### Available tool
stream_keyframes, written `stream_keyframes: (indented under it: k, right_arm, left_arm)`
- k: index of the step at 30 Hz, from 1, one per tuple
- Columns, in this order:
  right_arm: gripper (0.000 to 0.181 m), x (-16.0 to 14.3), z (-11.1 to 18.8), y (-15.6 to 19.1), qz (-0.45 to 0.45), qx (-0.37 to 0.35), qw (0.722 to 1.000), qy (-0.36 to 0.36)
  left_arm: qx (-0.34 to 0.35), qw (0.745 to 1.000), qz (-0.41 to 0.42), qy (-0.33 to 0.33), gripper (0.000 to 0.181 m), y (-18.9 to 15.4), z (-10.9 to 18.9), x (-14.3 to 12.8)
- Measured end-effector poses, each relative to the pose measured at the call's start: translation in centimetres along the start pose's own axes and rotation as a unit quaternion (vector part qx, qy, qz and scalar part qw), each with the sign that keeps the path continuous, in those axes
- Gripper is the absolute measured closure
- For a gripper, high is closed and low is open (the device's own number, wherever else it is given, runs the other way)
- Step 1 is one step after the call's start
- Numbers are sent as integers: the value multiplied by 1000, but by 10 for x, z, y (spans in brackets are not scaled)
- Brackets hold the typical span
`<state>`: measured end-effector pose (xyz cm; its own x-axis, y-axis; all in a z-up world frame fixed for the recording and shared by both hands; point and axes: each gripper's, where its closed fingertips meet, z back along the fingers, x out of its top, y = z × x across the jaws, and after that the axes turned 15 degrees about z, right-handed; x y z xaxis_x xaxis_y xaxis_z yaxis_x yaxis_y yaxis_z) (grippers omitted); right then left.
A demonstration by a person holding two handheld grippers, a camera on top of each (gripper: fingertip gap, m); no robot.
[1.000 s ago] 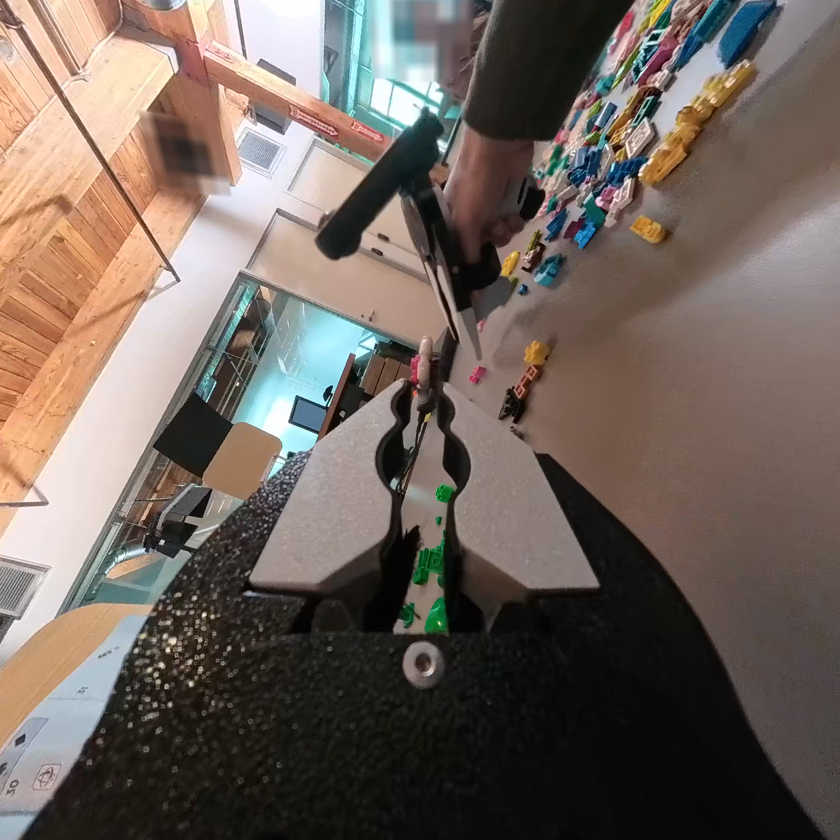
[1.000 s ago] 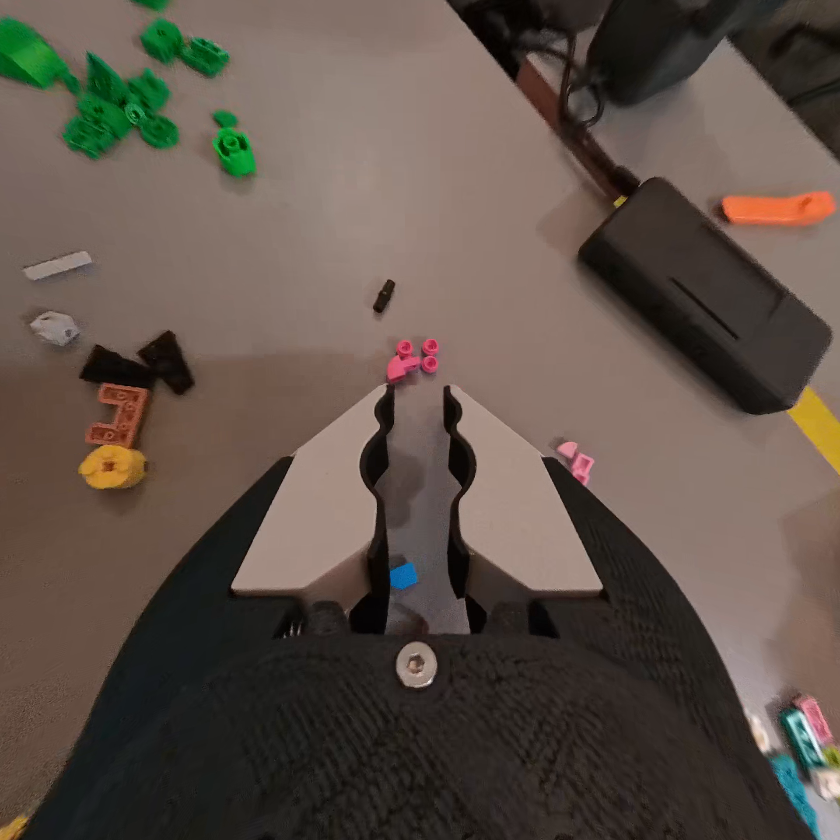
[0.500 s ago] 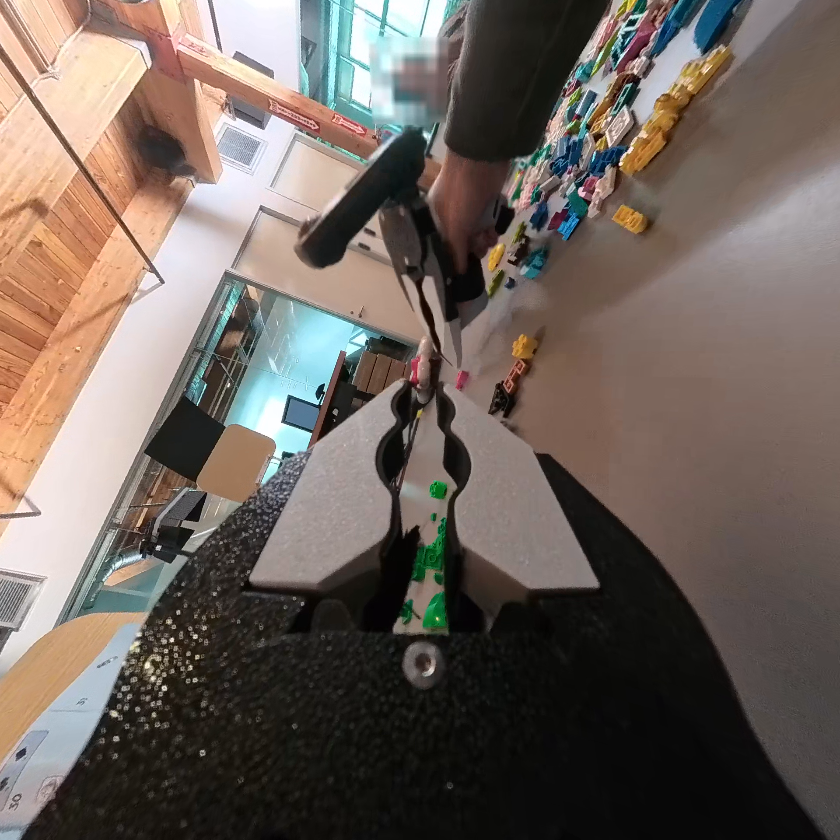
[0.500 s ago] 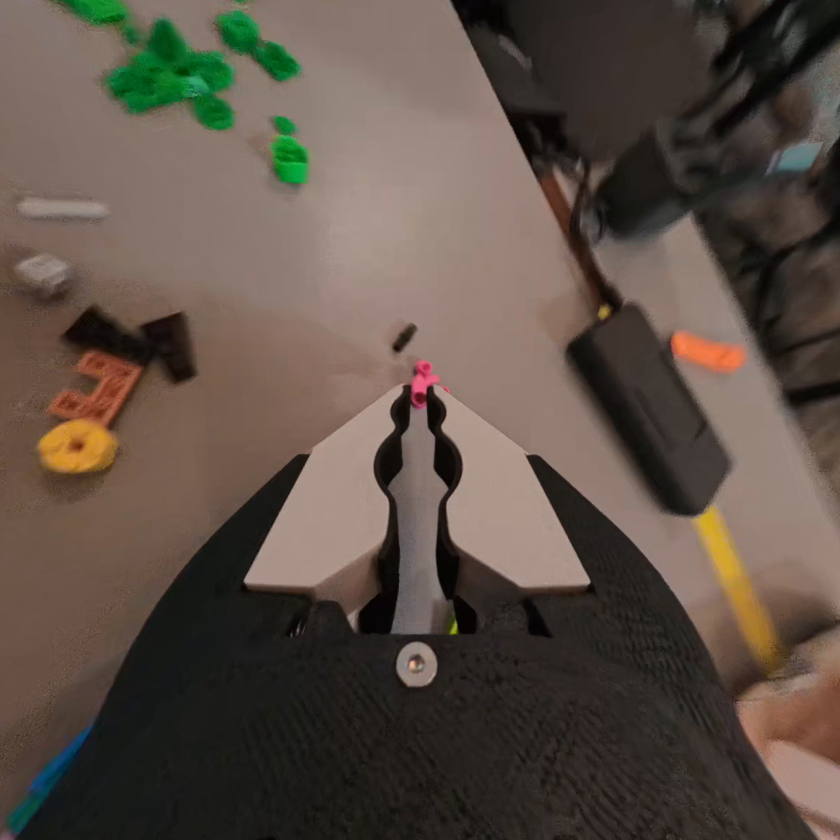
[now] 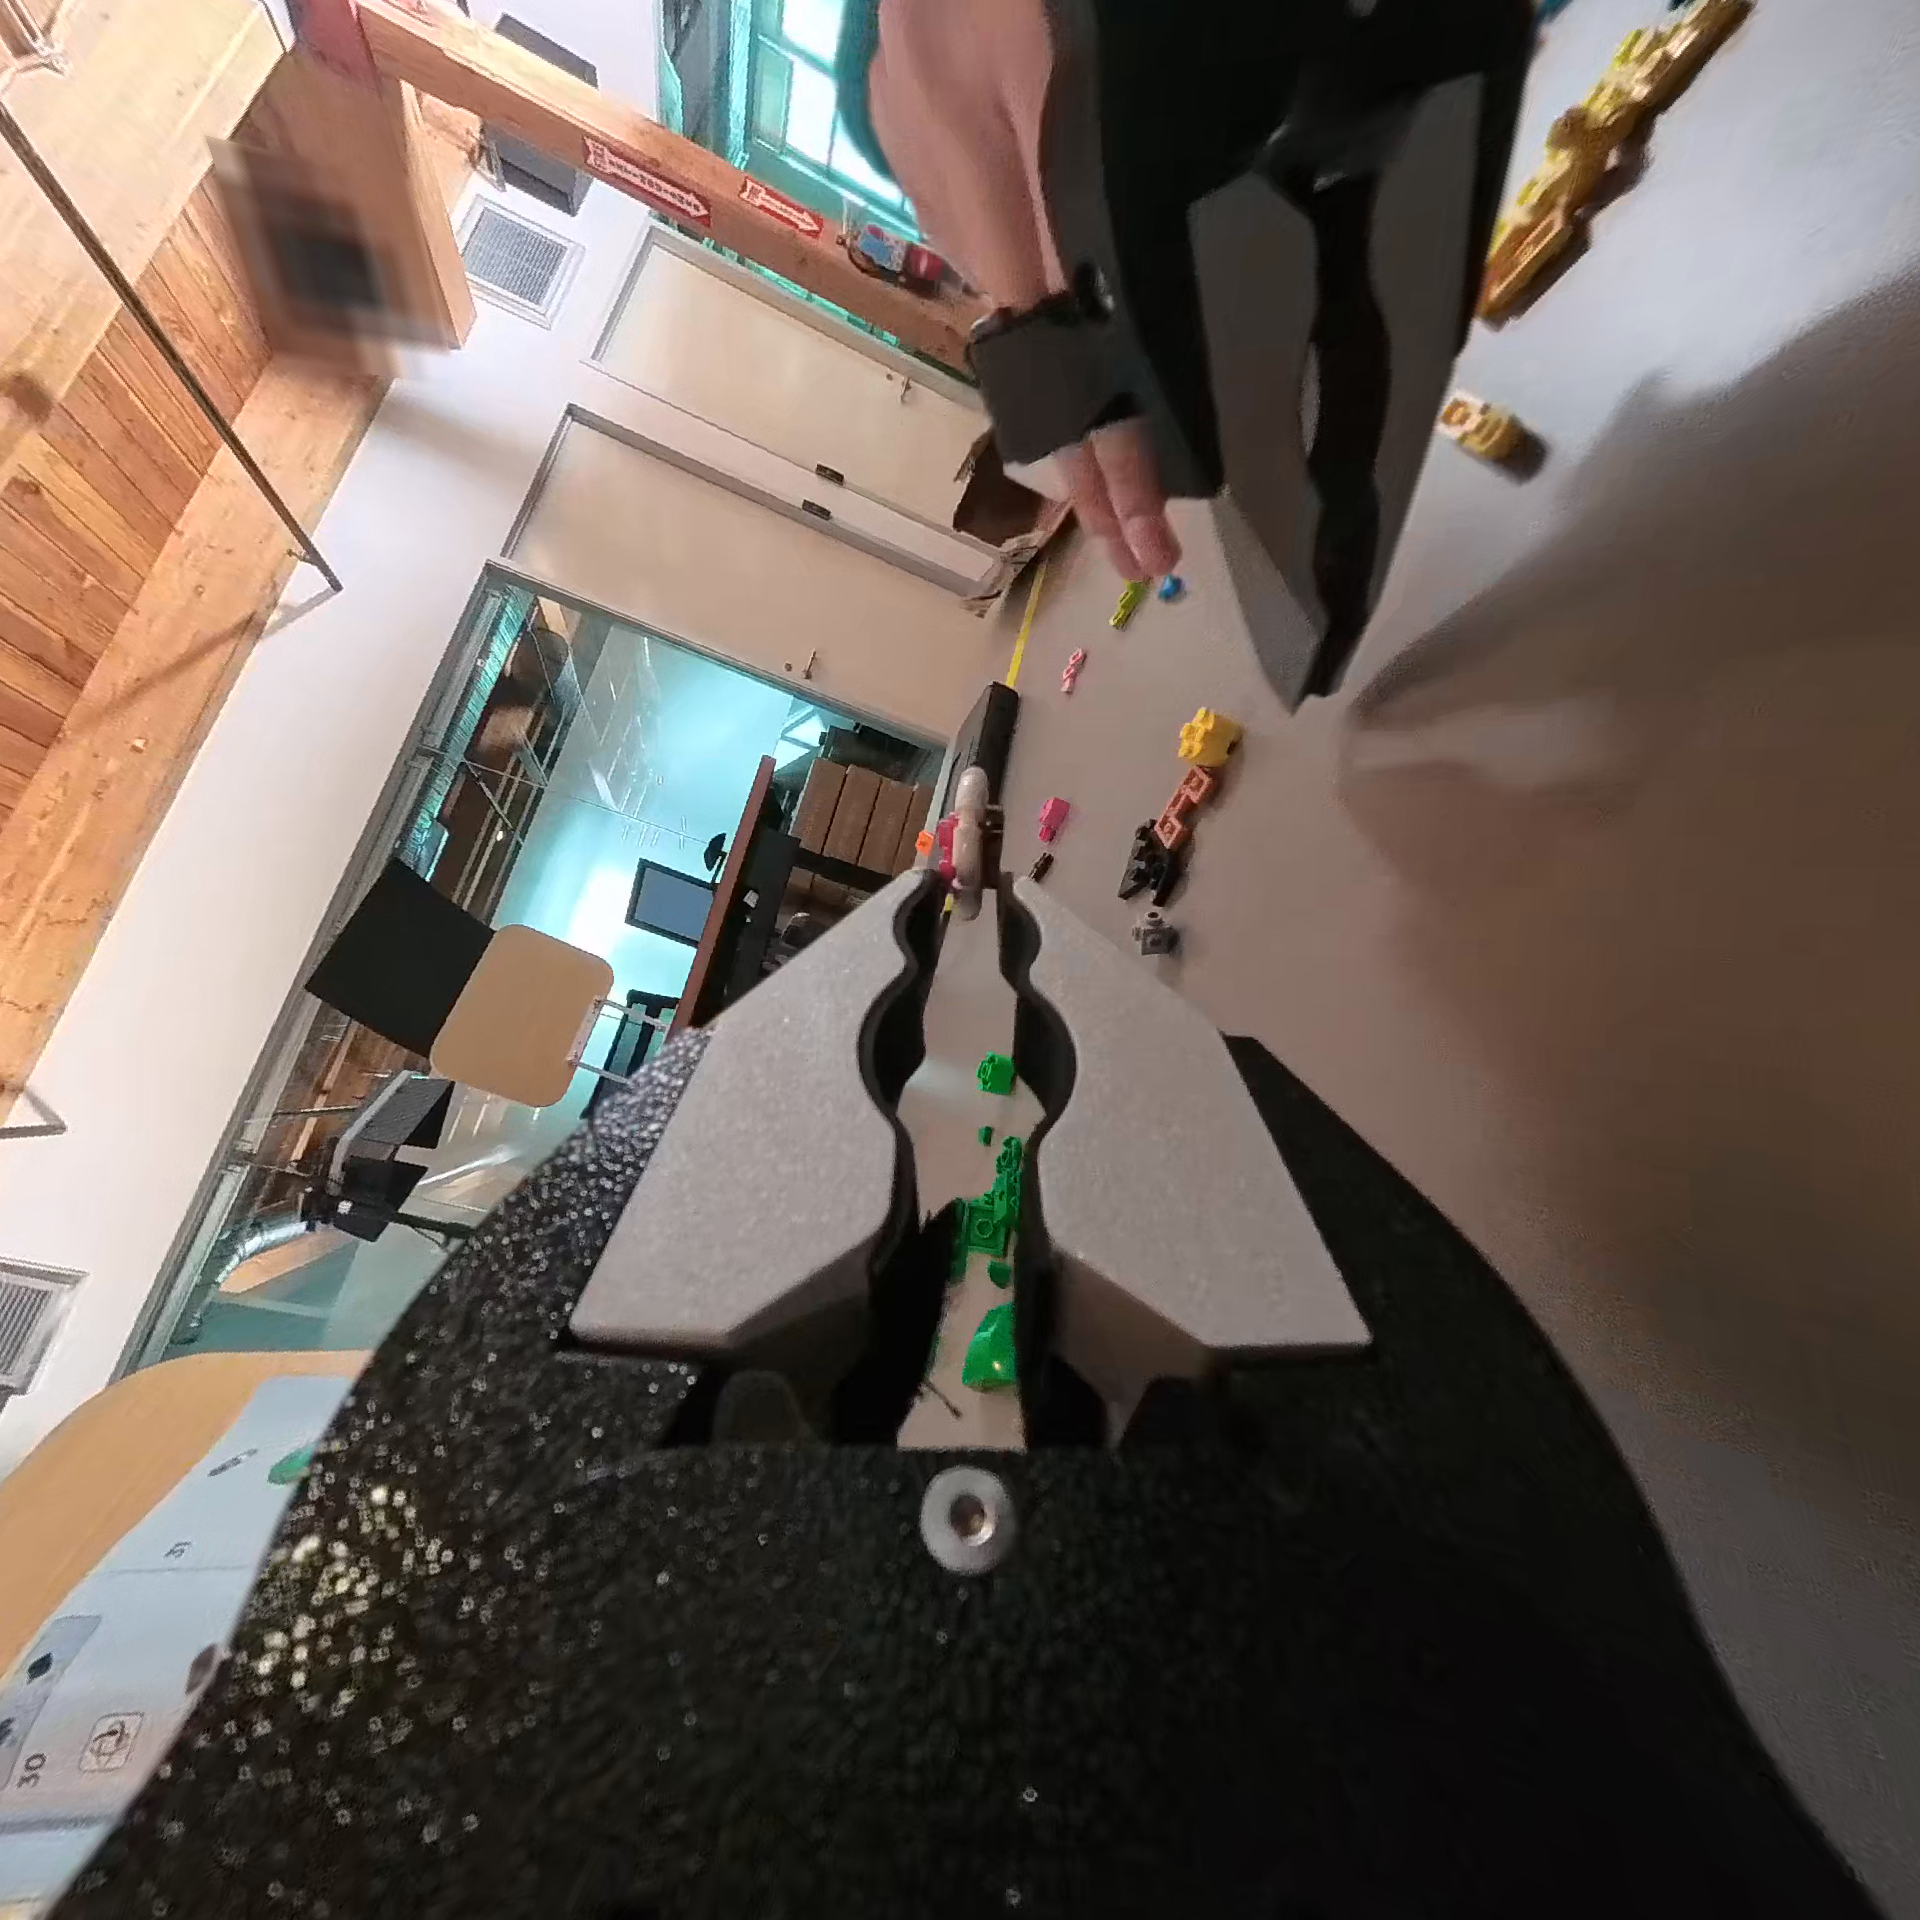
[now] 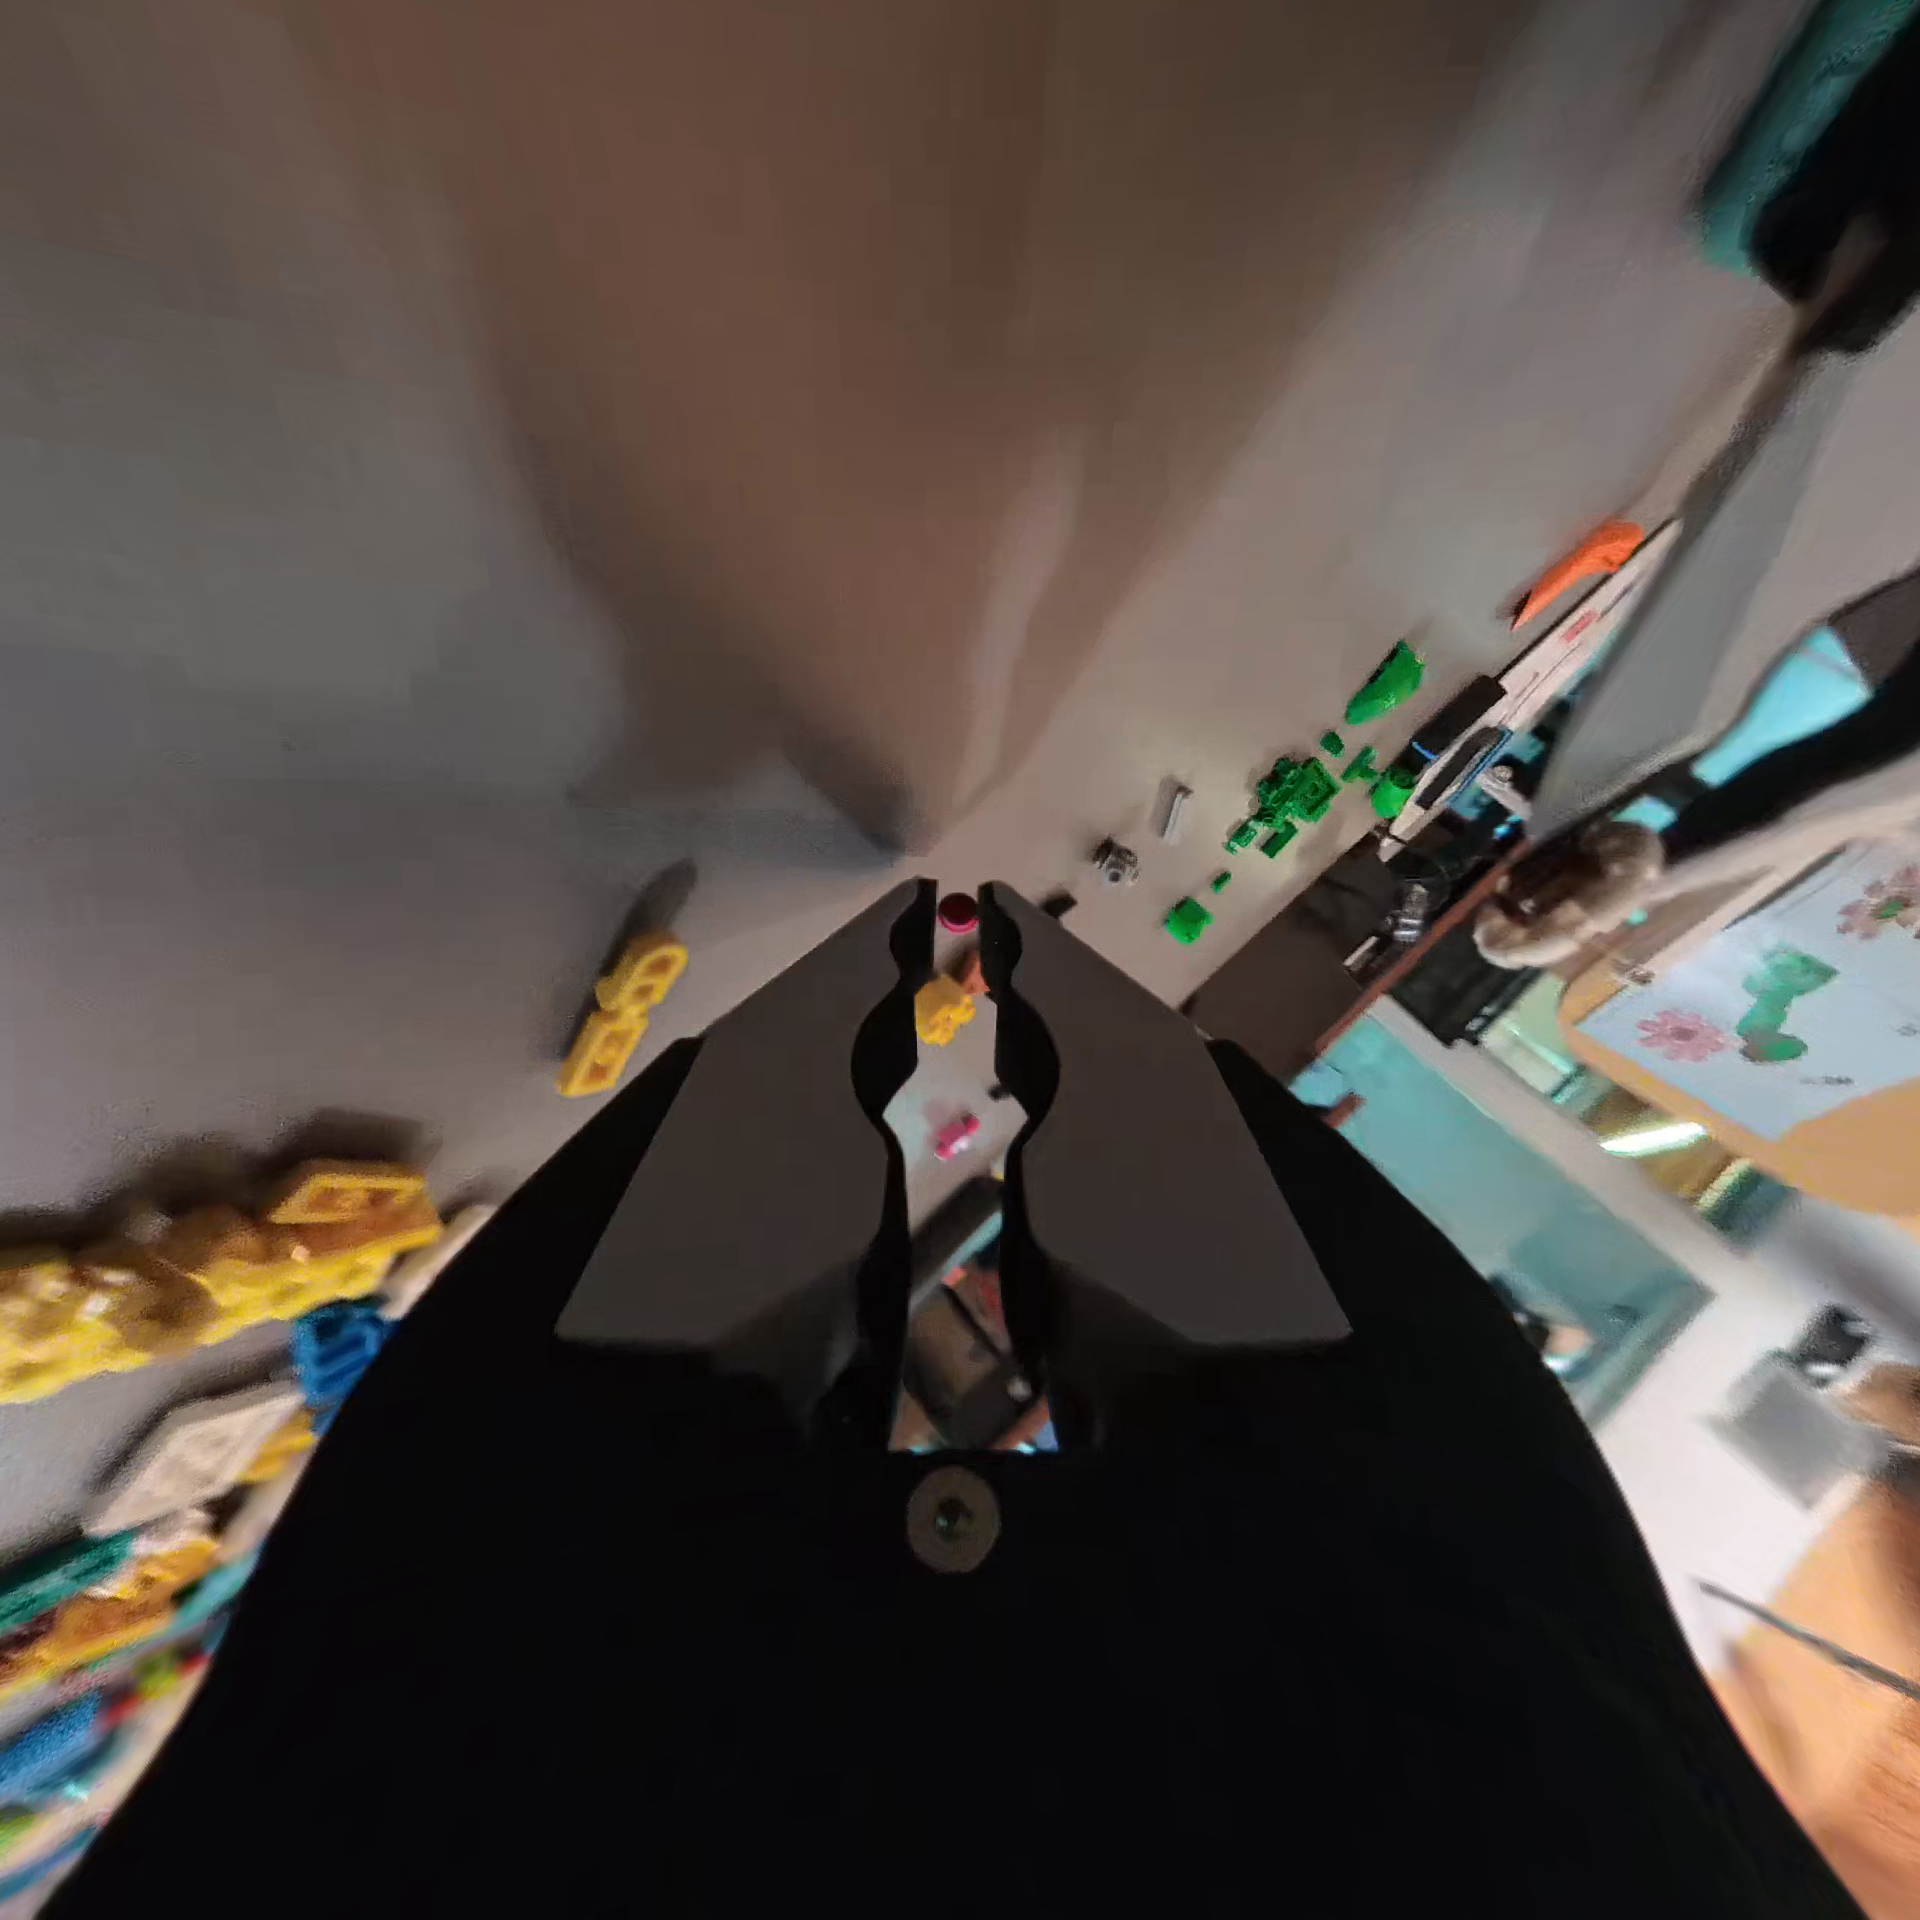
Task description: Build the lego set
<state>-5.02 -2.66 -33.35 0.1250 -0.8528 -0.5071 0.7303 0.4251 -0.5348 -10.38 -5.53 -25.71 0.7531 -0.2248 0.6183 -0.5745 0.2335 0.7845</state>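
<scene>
My left gripper is shut on a small white and pink lego assembly and holds it above the grey table. My right gripper is shut on a small pink piece at its tips, off the table; this view is blurred. The right gripper also shows in the left wrist view, close at the upper right, held by a hand. A yellow brick, an orange-brown piece, black pieces and a pink piece lie on the table beyond my left fingertips.
Green pieces lie near the table's far edge. A row of yellow bricks and mixed coloured bricks lie at the left. A black box, an orange tool and a printed sheet are at the table's edge.
My right gripper shut on the pink piece on the table, lifted it and swung round. In the left wrist view it has come much closer. My left gripper still holds its assembly.
</scene>
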Motion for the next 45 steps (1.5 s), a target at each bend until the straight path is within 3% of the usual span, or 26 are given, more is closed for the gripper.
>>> stream_keyframes:
  k: [2, 4, 8, 10, 12, 14, 19, 26, 29, 31, 33, 36, 38, 41, 43, 45]
  right_arm:
    - [166, 2, 5, -4, -90, -5, 996, -21]
    - [158, -2, 9, -8, -232, -1, 972, -44]
    - [162, 0, 19, -16, -491, 18, 859, -143]
    - [162, -5, 17, -16, -582, 37, 798, -154]
    - [159, -4, 12, -12, -629, 63, 758, -159]
    - [160, 0, 6, -8, -651, 87, 737, -159]
    - [164, 2, -1, 0, -649, 96, 741, -143]
    - [173, 1, -2, 5, -666, 102, 725, -141]
    - [175, 2, -2, 2, -652, 93, 739, -141]
    - [175, 3, 1, -3, -610, 73, 778, -133]
    - [175, 5, 6, -9, -522, 46, 844, -115]
    - [175, 17, 15, -15, -318, 19, 945, -81]
    - [174, 30, 20, -17, -226, 18, 971, -79]
    - [164, 44, 27, -25, -269, 24, 955, -126]
    - [161, 42, 31, -31, -377, 32, 911, -165]
    - [160, 40, 35, -35, -487, 52, 846, -210]
  left_arm:
    - [-2, 1000, 1, 3, 173, -1, 0, -1]
    - [-4, 1000, 0, 4, 173, -2, 0, -1]
    - [-10, 1000, 0, 4, 173, -4, 0, -1]
    - [-11, 1000, -2, 5, 173, -5, -1, -1]
    - [-13, 1000, -1, 6, 173, -6, -1, -1]
    - [-15, 1000, -2, 7, 173, -6, -1, -1]
    - [-17, 1000, -4, 8, 173, -7, 0, -1]
    - [-23, 1000, -6, 8, 173, -10, -1, 1]
    - [-25, 1000, -7, 8, 173, -11, -1, 1]
    - [-25, 1000, -7, 8, 173, -11, -1, 1]
    - [-26, 1000, -7, 10, 173, -11, -1, 0]
    - [-28, 999, -5, 13, 173, -11, -1, -1]
    - [-28, 1000, -5, 13, 173, -11, -1, -1]
    - [-29, 999, -5, 13, 173, -12, -1, -1]
    - [-28, 999, -5, 13, 173, -11, -1, -1]
    - [-28, 999, -4, 13, 173, -11, -1, -1]
